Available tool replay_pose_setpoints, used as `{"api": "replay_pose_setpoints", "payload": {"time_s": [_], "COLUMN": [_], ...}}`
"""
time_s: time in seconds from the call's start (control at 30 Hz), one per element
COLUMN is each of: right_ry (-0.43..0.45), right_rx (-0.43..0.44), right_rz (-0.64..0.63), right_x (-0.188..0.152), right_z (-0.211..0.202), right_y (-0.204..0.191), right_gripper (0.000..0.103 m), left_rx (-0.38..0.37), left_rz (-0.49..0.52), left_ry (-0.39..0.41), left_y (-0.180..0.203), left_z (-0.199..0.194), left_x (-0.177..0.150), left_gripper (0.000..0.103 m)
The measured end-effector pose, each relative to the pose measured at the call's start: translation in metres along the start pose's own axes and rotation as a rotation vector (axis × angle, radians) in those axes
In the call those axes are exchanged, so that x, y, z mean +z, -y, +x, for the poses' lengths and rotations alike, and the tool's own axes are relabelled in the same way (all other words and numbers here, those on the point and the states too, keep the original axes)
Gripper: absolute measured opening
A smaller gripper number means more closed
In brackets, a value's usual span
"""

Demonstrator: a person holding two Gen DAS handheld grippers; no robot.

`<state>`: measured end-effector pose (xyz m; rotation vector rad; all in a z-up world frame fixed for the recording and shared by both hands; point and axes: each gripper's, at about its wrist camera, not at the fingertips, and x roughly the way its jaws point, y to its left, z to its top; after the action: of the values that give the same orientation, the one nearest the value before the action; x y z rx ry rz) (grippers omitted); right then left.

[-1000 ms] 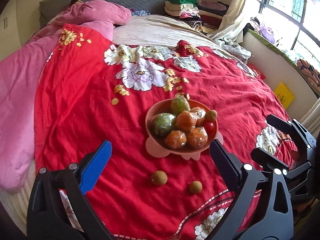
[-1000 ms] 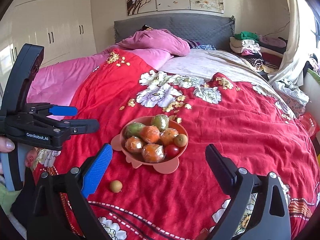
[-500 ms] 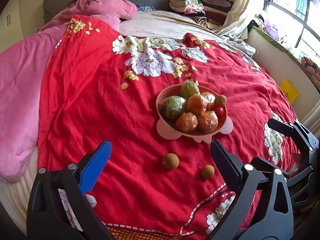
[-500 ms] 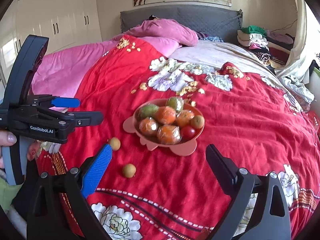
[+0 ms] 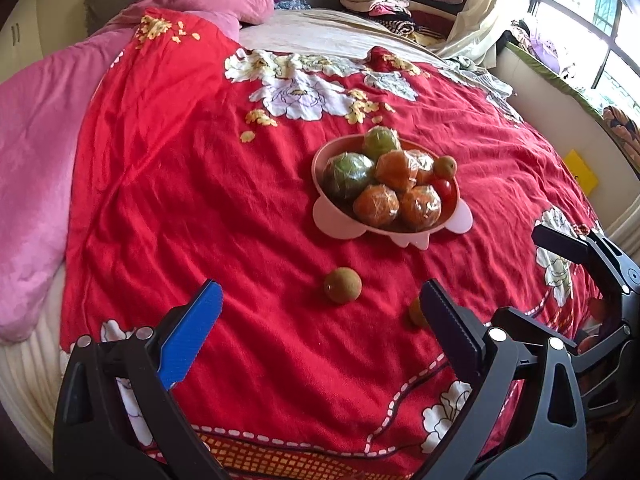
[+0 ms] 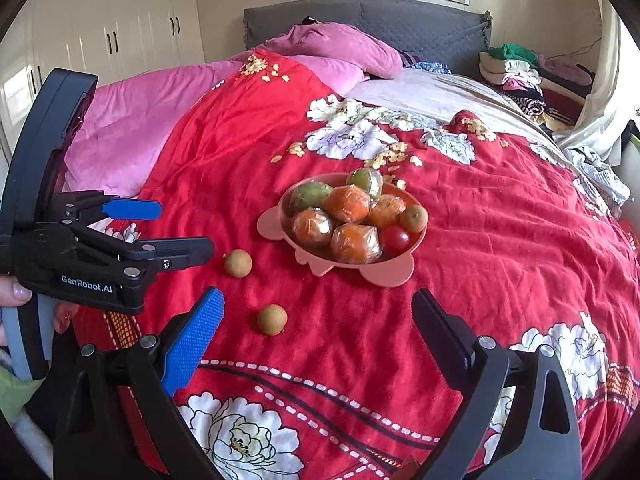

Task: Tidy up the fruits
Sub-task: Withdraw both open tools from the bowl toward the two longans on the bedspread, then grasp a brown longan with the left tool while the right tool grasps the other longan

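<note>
Fruits sat mostly in the pink bowl (image 6: 276, 222) on the red floral bedspread (image 6: 500, 240): four plastic-wrapped oranges (image 6: 354, 243), two wrapped green fruits (image 6: 310, 194), a cherry tomato (image 6: 395, 238) and a small brown fruit (image 6: 414, 218) at the rim. We saw two more small brown fruits loose on the bedspread in front of the bowl, the farther loose fruit (image 6: 238, 263) just beside the tip of our left gripper (image 6: 168, 228) and the nearer loose fruit (image 6: 272, 319) between the fingers of our right gripper (image 6: 316, 334). We held both grippers above the bedspread with jaws spread wide and nothing between them. In the left wrist view, the left gripper's (image 5: 320, 320) dark finger (image 5: 448, 328) partly hid one loose fruit.
</note>
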<state>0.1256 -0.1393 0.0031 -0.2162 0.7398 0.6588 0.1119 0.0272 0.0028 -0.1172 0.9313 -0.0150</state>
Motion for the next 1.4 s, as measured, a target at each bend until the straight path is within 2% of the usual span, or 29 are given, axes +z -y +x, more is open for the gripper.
{"api": "replay_pose_setpoints", "payload": {"time_s": [0.2,0.57,0.7,0.83,0.9,0.93,1.03,1.1,1.17,1.23,1.4], "right_ry": [-0.019,-0.034,-0.041,-0.067,-0.083,-0.089,-0.112,-0.121,-0.131,-0.139,-0.143], "right_rx": [-0.012,0.016,0.020,0.033,0.047,0.056,0.084,0.109,0.117,0.113,0.122], "right_rz": [0.001,-0.005,-0.008,-0.007,-0.003,-0.003,-0.016,-0.026,-0.043,-0.045,-0.034], "right_x": [-0.004,-0.010,-0.014,-0.018,-0.020,-0.020,-0.022,-0.022,-0.022,-0.023,-0.026], "right_z": [0.004,0.013,0.018,0.028,0.033,0.035,0.044,0.050,0.056,0.062,0.064], "right_y": [-0.004,-0.010,-0.011,-0.010,-0.010,-0.011,-0.016,-0.021,-0.025,-0.028,-0.024], "right_gripper": [0.095,0.095,0.094,0.092,0.083,0.075,0.056,0.048,0.035,0.028,0.024], "left_rx": [-0.007,-0.012,-0.025,-0.052,-0.059,-0.065,-0.069,-0.074,-0.077,-0.080,-0.095], "left_rz": [-0.001,0.000,0.001,0.012,0.015,0.018,0.021,0.021,0.027,0.033,0.041], "left_ry": [-0.015,-0.033,-0.046,-0.053,-0.057,-0.060,-0.067,-0.072,-0.079,-0.083,-0.104], "left_y": [0.000,-0.001,-0.001,0.001,0.001,0.001,0.000,-0.001,-0.001,0.000,0.002], "left_z": [0.004,0.013,0.018,0.021,0.024,0.025,0.030,0.034,0.037,0.040,0.052], "left_x": [-0.007,-0.011,-0.011,-0.012,-0.012,-0.012,-0.011,-0.009,-0.008,-0.007,-0.005], "left_gripper": [0.093,0.093,0.085,0.072,0.066,0.064,0.060,0.056,0.053,0.048,0.035]}}
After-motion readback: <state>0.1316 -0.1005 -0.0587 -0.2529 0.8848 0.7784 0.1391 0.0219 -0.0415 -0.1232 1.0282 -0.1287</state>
